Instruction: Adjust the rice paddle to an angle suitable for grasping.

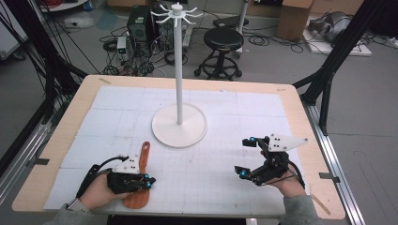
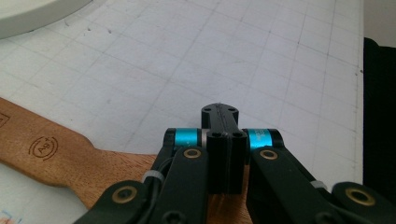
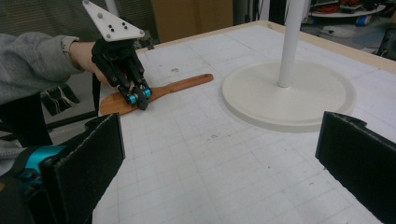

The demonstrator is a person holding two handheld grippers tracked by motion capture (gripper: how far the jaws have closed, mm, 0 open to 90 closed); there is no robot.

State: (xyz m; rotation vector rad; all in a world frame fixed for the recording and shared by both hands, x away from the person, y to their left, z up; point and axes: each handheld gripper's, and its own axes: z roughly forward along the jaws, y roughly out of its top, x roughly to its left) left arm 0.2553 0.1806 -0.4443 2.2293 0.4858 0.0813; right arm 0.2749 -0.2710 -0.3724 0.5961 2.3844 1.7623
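Wooden spatula flat on worktop nr front-left corner, handle twd centre, blade twd front edge. L gripper down over blade w/ jaws pressed together, tips touching or just above wood, can't tell if any wood pinched. R gripper nr front-right corner, jaws wide apart & empty, well apart from spatula; white stand mid-worktop

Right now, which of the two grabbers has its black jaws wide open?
The right gripper: its jaws stand wide apart over bare mat. The left gripper has its jaws pressed together, above the wooden spatula.
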